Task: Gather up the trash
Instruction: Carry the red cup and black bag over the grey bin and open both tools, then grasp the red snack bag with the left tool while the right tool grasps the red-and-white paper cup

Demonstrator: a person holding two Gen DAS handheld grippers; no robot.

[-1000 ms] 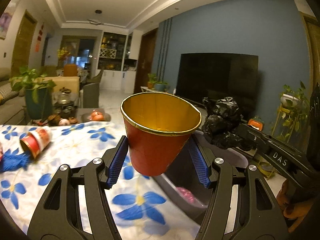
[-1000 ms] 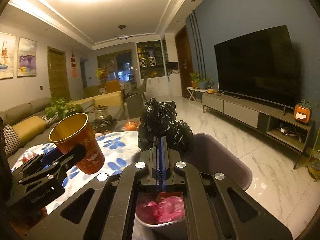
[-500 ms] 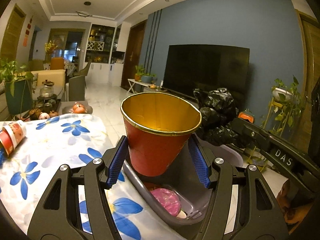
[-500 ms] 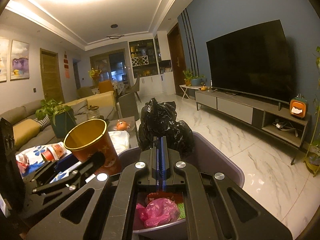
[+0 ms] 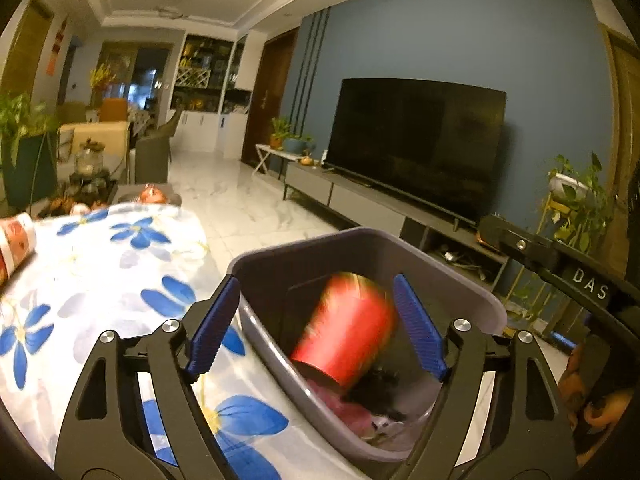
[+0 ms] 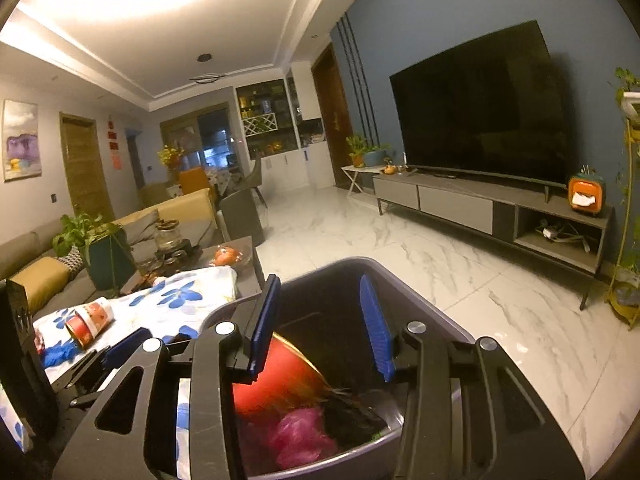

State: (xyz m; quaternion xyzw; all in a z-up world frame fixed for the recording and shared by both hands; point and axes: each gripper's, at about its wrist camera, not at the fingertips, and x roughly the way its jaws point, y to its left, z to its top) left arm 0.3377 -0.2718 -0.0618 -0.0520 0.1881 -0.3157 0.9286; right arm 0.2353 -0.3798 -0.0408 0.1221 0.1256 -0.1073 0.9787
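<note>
Red paper cup with gold rim (image 5: 347, 330) is blurred and tilted inside the grey plastic bin (image 5: 440, 268), clear of both blue pads, so it looks released and dropping. In the right wrist view the same cup (image 6: 276, 384) lies on its side low in the bin, rim pointing right, beside a pink plastic bag (image 6: 300, 440) and a black crumpled bag (image 6: 352, 412). Left gripper (image 5: 316, 324) fingers are spread wide, holding nothing. Right gripper (image 6: 320, 324) fingers are also apart and empty, over the bin mouth. Next trash, judged: a red and white paper cup on its side (image 6: 90, 320) on the white table cloth with blue flowers (image 5: 120, 264), far left of the bin, with something blue and crumpled (image 6: 60, 354) just beside it. That cup's long axis runs roughly left-near to right-far, open mouth toward near left. Left gripper sits on that side, so it is the nearer one for the reach.
</note>
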